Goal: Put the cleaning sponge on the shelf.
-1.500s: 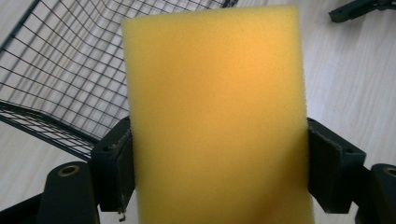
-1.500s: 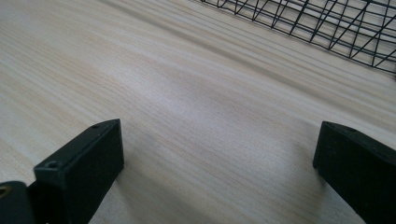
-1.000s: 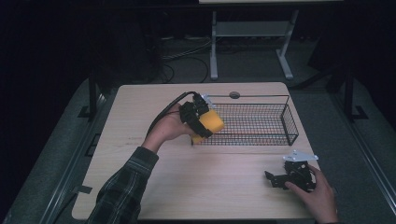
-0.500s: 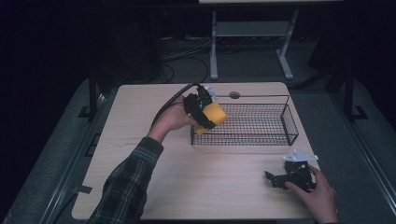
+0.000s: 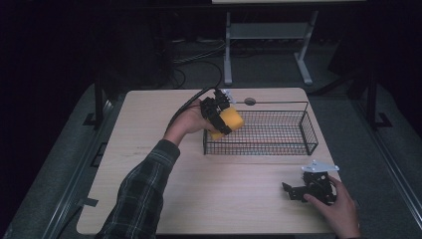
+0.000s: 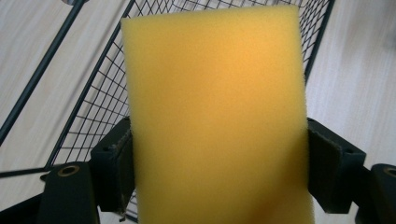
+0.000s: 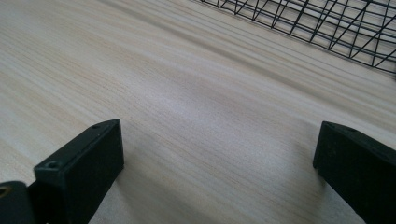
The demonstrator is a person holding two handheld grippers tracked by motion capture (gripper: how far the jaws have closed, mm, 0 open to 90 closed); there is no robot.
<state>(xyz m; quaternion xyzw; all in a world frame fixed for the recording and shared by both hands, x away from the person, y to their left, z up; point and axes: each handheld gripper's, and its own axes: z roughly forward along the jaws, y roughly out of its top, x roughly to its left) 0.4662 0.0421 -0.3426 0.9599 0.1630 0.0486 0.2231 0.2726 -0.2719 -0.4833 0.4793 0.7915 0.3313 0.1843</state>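
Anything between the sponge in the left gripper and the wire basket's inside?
Nothing visible. The left gripper holds the yellow sponge over the near-left corner of the wire basket, whose top is open; its visible floor looks bare.

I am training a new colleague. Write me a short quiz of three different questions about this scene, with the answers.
1. True or false: the left gripper holds the yellow sponge between its jaws.
2. Where is the sponge? A) lying on the table B) held over the left end of the wire basket C) beside the right gripper
3. Fill in: the right gripper's jaws are ____, low over bare wood.

Key: 1 true; 2 B; 3 open.
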